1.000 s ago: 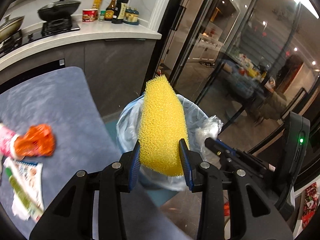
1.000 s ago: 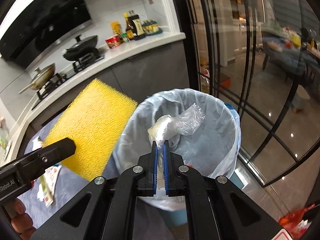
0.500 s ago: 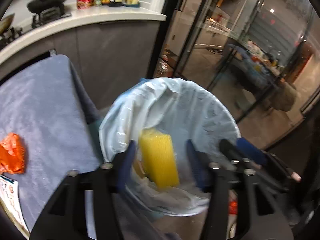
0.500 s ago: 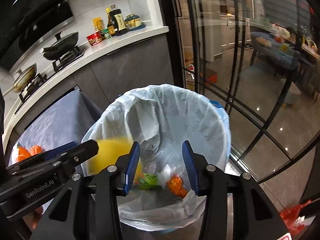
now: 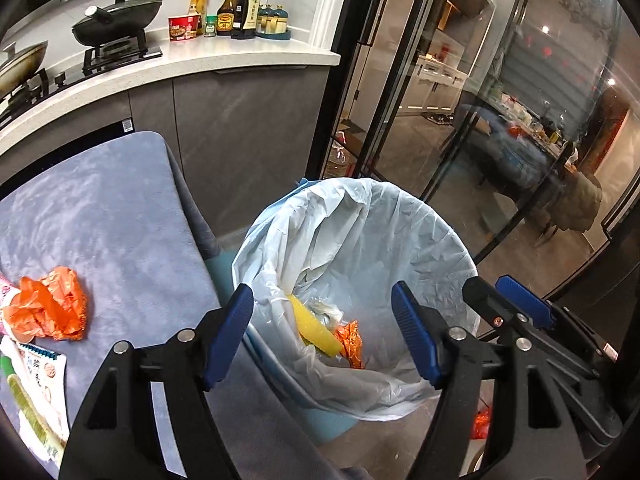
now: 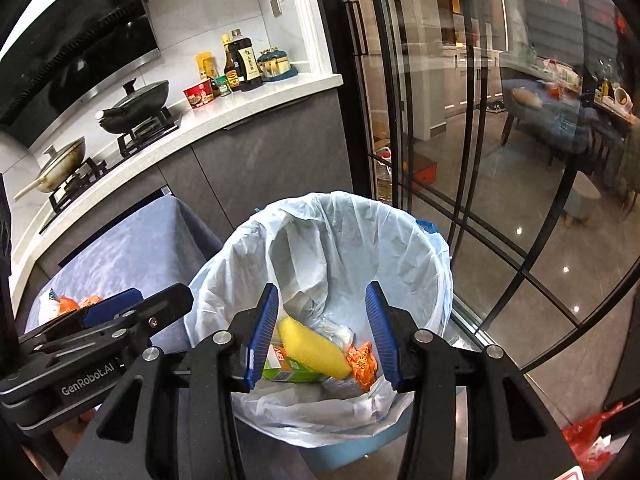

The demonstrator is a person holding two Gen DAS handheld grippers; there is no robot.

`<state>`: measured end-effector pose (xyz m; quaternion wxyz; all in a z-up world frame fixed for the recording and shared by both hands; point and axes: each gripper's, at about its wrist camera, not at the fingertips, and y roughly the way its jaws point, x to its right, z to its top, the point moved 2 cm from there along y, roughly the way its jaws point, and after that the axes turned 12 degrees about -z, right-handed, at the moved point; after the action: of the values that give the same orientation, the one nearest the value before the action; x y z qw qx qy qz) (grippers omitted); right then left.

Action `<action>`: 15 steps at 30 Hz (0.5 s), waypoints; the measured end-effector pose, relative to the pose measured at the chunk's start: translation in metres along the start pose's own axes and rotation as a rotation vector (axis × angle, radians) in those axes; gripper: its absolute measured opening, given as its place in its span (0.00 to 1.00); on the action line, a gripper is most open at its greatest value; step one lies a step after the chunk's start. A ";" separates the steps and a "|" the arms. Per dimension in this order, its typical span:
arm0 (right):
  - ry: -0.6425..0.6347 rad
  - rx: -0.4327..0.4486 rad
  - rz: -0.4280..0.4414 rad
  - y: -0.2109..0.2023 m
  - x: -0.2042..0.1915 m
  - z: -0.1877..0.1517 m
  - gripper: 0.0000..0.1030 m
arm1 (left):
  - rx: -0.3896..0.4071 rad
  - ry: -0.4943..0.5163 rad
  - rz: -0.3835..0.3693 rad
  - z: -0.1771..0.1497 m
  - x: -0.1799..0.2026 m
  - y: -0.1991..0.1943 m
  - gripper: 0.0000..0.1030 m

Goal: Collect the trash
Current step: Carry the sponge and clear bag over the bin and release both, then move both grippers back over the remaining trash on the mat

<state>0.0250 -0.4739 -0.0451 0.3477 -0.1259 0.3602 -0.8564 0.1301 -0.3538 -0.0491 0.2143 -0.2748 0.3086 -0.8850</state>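
Both tools hang over the lined bin (image 5: pixel 360 240), each with its blue pads spread wide and nothing between them: the left gripper (image 5: pixel 322 334) frames the bin's near-left side, the right gripper (image 6: pixel 322 334) its middle. Down in the bag lie the yellow sponge (image 6: pixel 312 347), a green carton (image 6: pixel 294 374) half under it, an orange wrapper (image 6: pixel 362 360) and some clear film, so that part of the job reads as done. What is left sits on the blue-grey cloth (image 5: pixel 112 208) that covers the table beside the bin: a crumpled orange bag (image 5: pixel 52 308) and, nearer the camera's edge, a printed packet (image 5: pixel 40 384) lying with its long axis running roughly toward and away from the left tool. Both lie to the left of the left gripper, with the bin between them and the right one (in the right view the orange scrap shows only past the other tool's body), so the left hand is plainly the nearer and would likely swing leftward and down. Farther off stand the counter (image 5: pixel 224 60) with pans and bottles, then the glass doors.
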 end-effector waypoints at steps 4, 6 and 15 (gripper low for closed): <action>0.000 0.002 0.008 -0.009 -0.003 -0.002 0.44 | 0.016 0.005 0.018 -0.003 0.000 -0.015 0.66; -0.007 0.007 0.013 -0.016 -0.007 -0.003 0.44 | 0.024 0.002 0.024 -0.006 -0.001 -0.024 0.66; -0.073 0.031 0.058 -0.054 -0.042 -0.020 0.44 | 0.065 -0.034 0.093 -0.030 -0.028 -0.082 0.71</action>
<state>0.0188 -0.4077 -0.0194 0.3873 -0.1412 0.3374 -0.8463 0.1158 -0.2671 -0.0244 0.2693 -0.2679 0.2887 -0.8788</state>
